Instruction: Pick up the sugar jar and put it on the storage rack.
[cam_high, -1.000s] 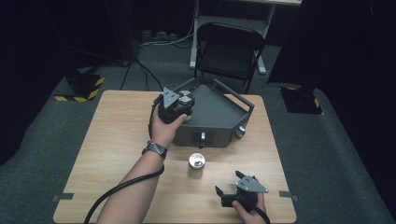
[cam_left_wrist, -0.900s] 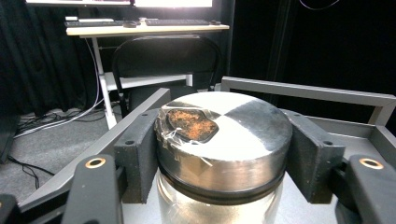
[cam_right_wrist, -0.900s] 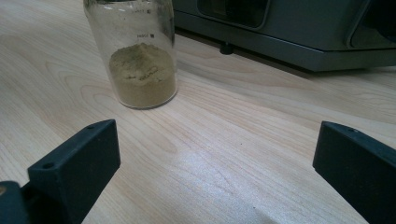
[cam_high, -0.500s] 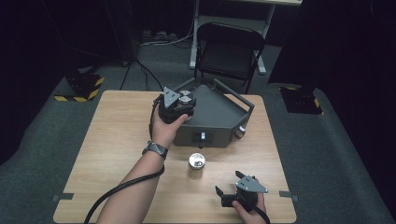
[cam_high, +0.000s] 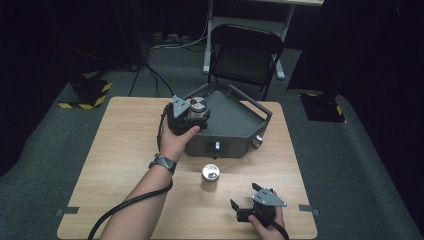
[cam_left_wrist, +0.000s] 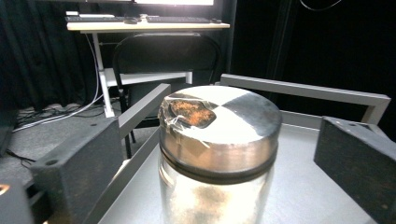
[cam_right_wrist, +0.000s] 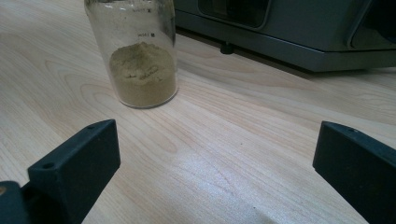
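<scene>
Jaws of left gripper (cam_left_wrist: 210, 163) have just been opening, spreading clear either side of the jar (cam_left_wrist: 217, 154) standing between them on the grey tray (cam_left_wrist: 308, 196) | glass, smooth, breakable: gripping below the metal lid (cam_left_wrist: 224, 119) looks safest | right gripper (cam_right_wrist: 215, 172) idling wide open, second jar (cam_right_wrist: 137, 51) ahead.

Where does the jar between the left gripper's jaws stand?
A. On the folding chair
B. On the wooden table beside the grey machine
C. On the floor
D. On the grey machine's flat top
D: in the left gripper view the jar stands on the grey machine, jaws apart either side.
</scene>
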